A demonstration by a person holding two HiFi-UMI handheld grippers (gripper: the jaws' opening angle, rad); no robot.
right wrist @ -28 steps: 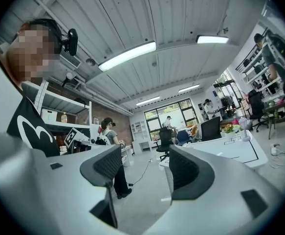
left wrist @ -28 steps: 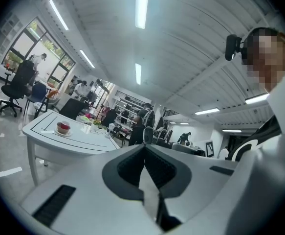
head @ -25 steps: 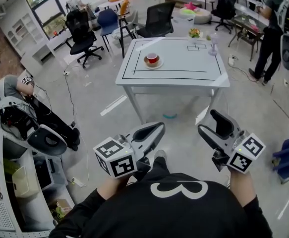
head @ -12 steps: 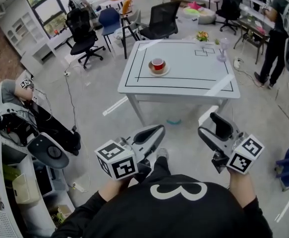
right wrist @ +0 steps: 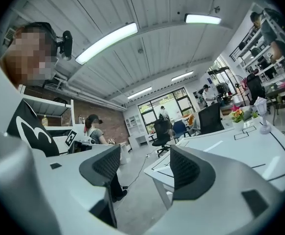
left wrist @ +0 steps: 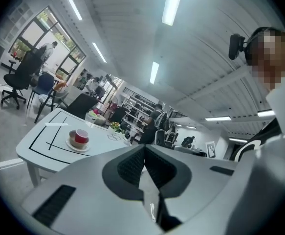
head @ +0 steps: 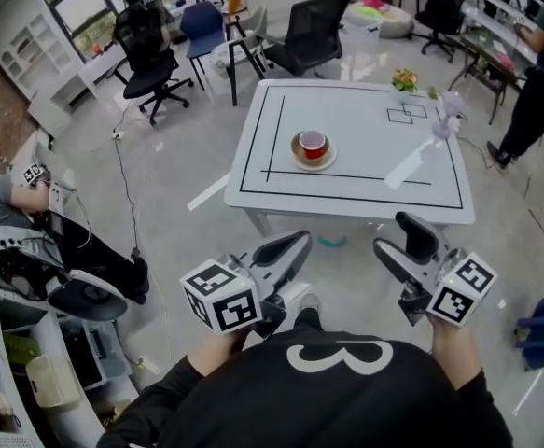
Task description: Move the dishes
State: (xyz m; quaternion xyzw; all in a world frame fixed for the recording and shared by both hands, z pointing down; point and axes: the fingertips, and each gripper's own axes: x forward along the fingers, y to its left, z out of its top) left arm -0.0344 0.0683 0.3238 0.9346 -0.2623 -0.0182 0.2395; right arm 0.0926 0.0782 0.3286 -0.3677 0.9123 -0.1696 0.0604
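A red cup (head: 313, 143) stands on a tan saucer (head: 313, 156) left of centre on the white table (head: 365, 194), which has black lines on it. Both grippers are held low in front of the person, short of the table's near edge and well away from the dishes. My left gripper (head: 293, 243) is shut, its jaws meeting with nothing between them. In the left gripper view the cup (left wrist: 80, 136) and saucer (left wrist: 77, 146) show far off to the left. My right gripper (head: 398, 235) is open and empty. The right gripper view (right wrist: 144, 166) shows only the table (right wrist: 230, 148), no dishes.
A small flower vase (head: 404, 80) and a pale clear object (head: 452, 110) stand at the table's far right. Office chairs (head: 311, 32) stand behind the table. A seated person (head: 10, 215) is at the left and a standing person (head: 540, 91) at the right.
The table with the cup and saucer has come nearer and lower in the head view. Both grippers keep the same pose, left shut and right open.
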